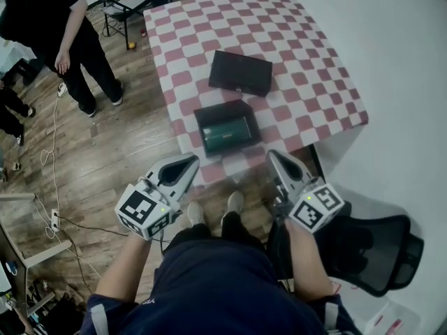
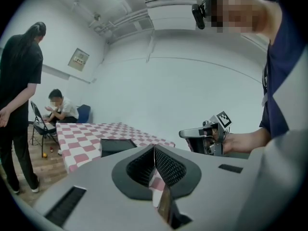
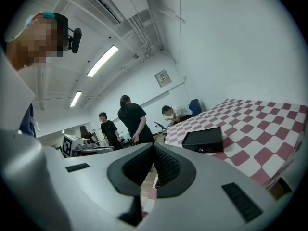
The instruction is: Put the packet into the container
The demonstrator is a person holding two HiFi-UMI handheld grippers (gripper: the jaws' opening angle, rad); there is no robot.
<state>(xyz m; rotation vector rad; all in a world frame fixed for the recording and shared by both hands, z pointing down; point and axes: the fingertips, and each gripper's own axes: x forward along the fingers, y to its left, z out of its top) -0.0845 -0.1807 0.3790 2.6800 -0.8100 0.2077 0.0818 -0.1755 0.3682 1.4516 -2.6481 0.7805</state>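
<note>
Grippers (image 1: 191,160) (image 1: 273,155) x2, packet (image 1: 227,135) x1, container (image 1: 200,114) x1

Pink-and-white checks all over the counter (image 1: 307,61) cloth, square after square. Black for the open container (image 1: 209,112) and for the flat lid (image 1: 240,72). Dark green with a dull sheen for the packet (image 1: 228,134) (closer to teal under this light). Pale grey on the left tool (image 1: 187,165) and the right tool (image 1: 276,160), black along the insides of the jaws, black-and-white square markers on their cubes. Brown wood-grain planks across the floor (image 1: 119,152). Black mesh on the chair (image 1: 377,250). Navy on the wearer's top (image 1: 223,292), all black on the bystander (image 1: 63,26). Plain white on the wall (image 1: 391,47).
</note>
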